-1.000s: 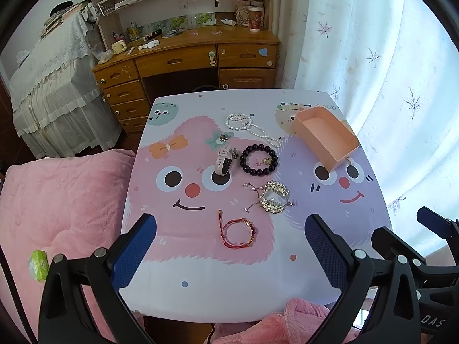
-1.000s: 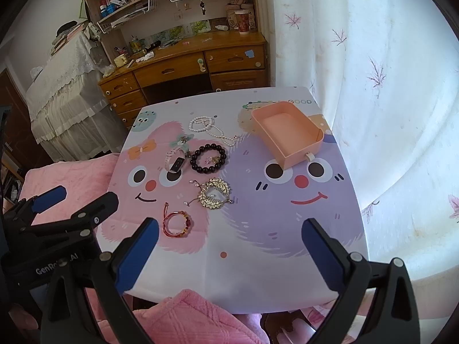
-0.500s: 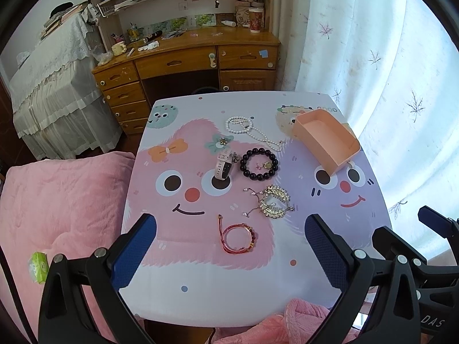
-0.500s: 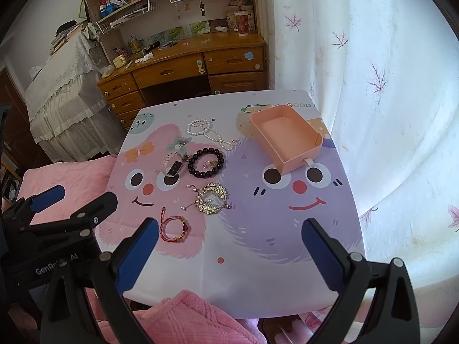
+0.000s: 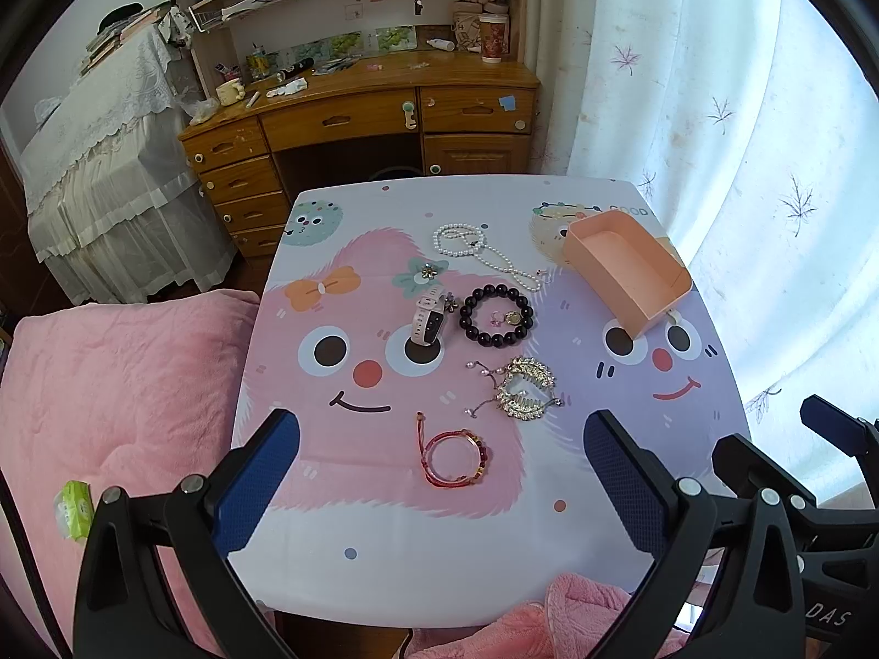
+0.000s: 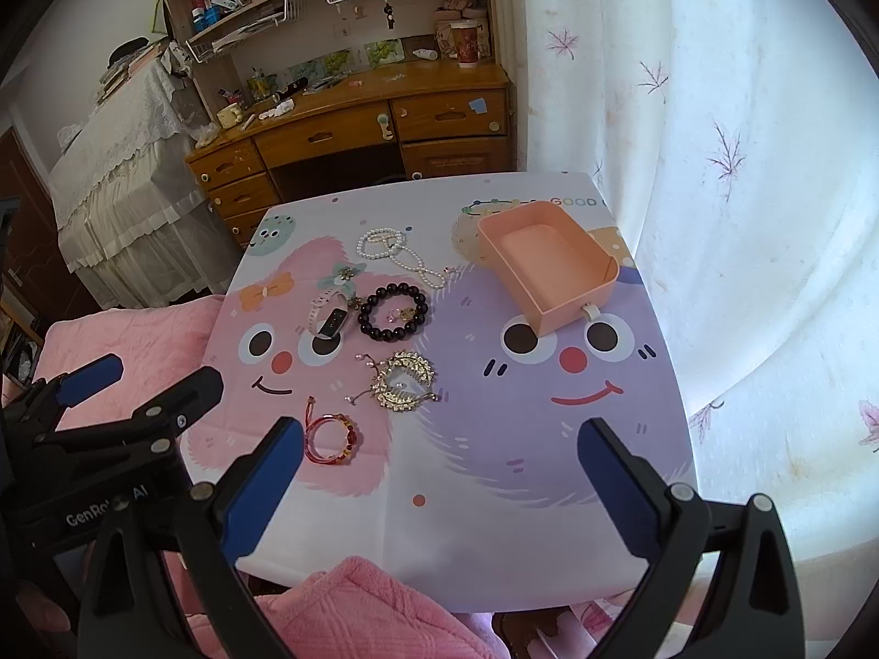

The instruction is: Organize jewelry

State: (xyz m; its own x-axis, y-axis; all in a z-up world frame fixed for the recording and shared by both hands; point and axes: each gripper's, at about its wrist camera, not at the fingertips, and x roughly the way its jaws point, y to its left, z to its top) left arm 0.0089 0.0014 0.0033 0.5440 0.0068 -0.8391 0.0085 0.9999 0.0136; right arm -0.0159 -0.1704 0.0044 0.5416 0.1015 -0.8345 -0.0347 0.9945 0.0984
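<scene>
Both tools hang over the near edge of the surface [image 5: 384, 576], each spread wide with nothing between its blue pads. The left tool [image 5: 442, 480] sits above the red bracelet [image 5: 453, 458], which lies nearest of all the jewelry. The right tool [image 6: 439, 486] is further right, over the purple cartoon face, with the left tool's black frame showing at its left.

Beyond the red bracelet lies the gold hairpiece [image 5: 522, 387], and farther on the dark bead bracelet [image 5: 497, 316] with two small charms inside its ring. Just left of the beads is the pink watch [image 5: 427, 321], and past that a small flower brooch [image 5: 427, 273]. The pearl necklace [image 5: 478, 250] trails along the far middle, its end reaching toward the box [image 6: 549, 269]. That peach box stands open on the far right, apart from the rest.

A pink blanket [image 5: 110, 395] lies left of the surface, and a wooden desk [image 5: 357, 110] stands at the far wall.
</scene>
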